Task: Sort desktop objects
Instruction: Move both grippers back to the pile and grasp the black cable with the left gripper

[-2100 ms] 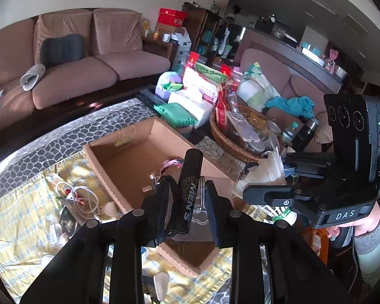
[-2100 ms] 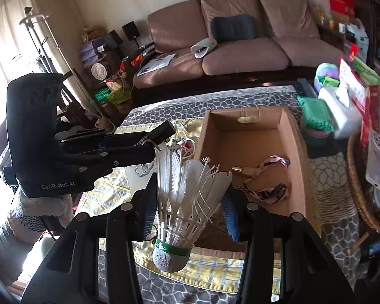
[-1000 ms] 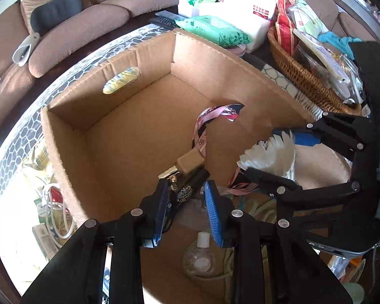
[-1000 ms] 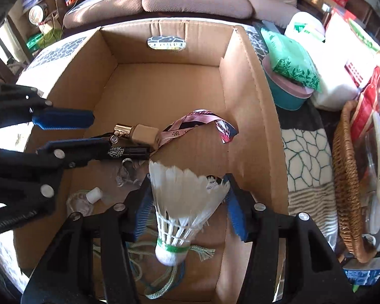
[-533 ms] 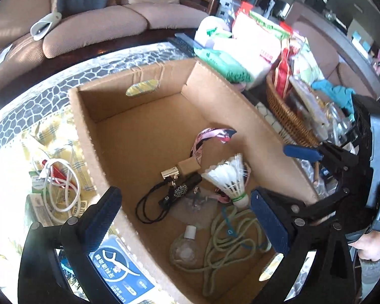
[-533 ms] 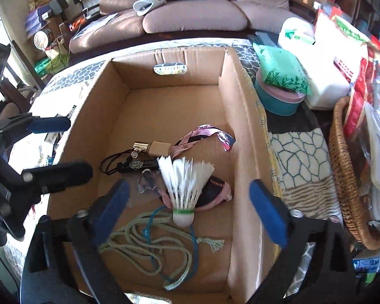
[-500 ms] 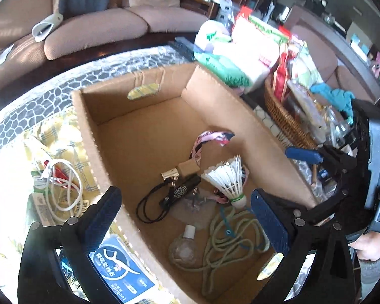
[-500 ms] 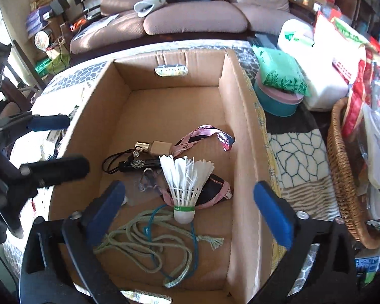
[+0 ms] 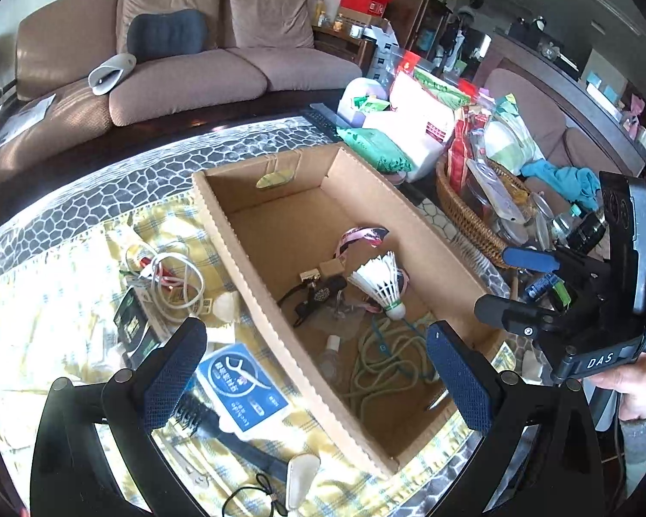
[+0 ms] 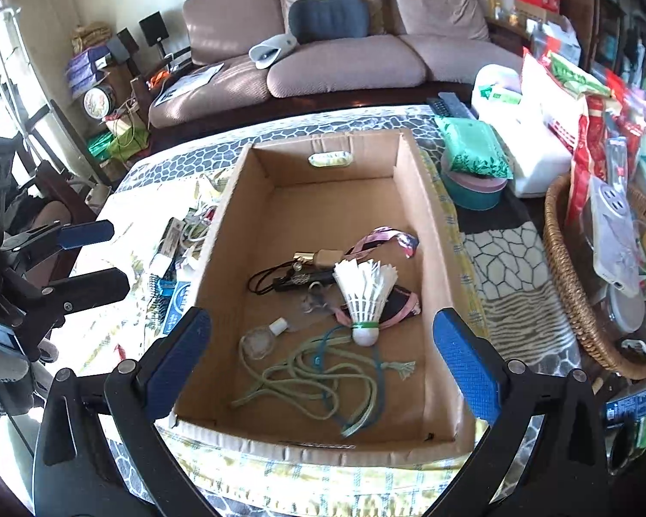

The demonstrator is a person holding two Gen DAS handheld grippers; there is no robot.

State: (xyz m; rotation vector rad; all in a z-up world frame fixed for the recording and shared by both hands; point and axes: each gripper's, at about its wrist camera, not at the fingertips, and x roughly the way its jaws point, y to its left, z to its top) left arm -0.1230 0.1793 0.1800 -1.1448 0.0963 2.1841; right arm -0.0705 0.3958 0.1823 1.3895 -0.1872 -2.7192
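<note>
An open cardboard box [image 10: 430, 224] [image 9: 219, 232] holds a white shuttlecock [image 10: 365, 291] [image 9: 381, 283], a black tube with a cord [image 10: 299, 278] [image 9: 323, 293], a pink lanyard [image 10: 385, 239], a small clear bottle [image 10: 260, 338] and a green rope [image 10: 318, 377] [image 9: 383, 355]. My left gripper [image 9: 316, 377] is open and empty above the box's near left wall. My right gripper [image 10: 321, 359] is open and empty above the box's near end. Left of the box lie a white cable [image 9: 172, 275], a blue floss packet [image 9: 241, 385] and a black brush [image 9: 219, 424].
A wicker basket [image 10: 573, 284] [image 9: 465, 211] full of packets stands right of the box. A green packet on a round tin [image 10: 473, 163] and white tissue packs [image 10: 538, 133] sit behind it. A brown sofa [image 10: 344, 56] is at the back. The yellow checked cloth [image 9: 56, 301] carries small clutter.
Both grippers let go: the black tube and the shuttlecock now lie in the box. Both grippers opened wide and have drawn back and up from the box.
</note>
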